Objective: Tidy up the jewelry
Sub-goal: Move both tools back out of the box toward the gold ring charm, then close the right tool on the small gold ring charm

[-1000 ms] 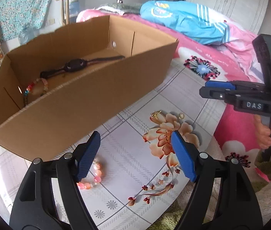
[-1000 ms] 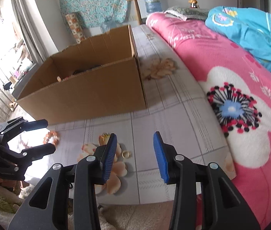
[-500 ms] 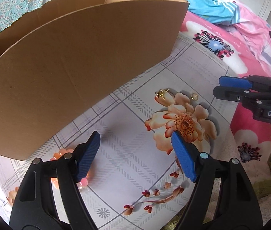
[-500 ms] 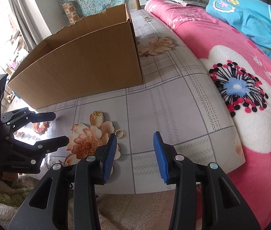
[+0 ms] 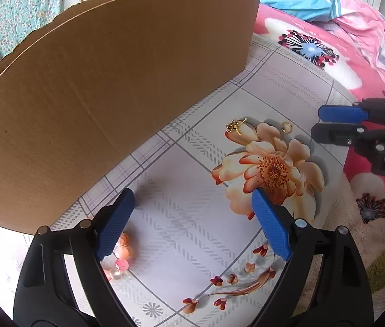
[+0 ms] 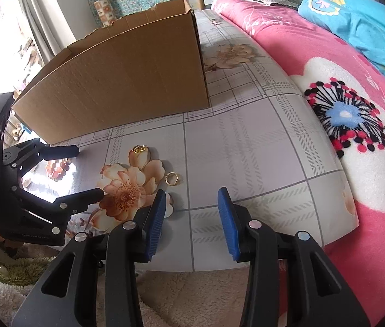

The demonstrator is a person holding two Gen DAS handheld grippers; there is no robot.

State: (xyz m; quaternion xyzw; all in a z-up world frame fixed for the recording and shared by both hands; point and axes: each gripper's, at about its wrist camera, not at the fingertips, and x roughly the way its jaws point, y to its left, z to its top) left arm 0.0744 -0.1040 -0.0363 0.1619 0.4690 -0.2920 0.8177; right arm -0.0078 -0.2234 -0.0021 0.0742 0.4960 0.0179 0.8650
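Your left tool hangs over the near left of the flowered worktop, its jaws opening with only bare surface between them. The pink bead bracelet lies just outside its left finger, partly hidden behind the blue pad, near the front wall of the cardboard box that fills the far left. Further right, the small gold chain piece rests on the top petal of the printed flower, and the gold ring lies just right of that flower. Your right tool sits at the worktop's near edge, part open and holding nothing, the ring just beyond its left finger. The pink bed borders the worktop on the right.
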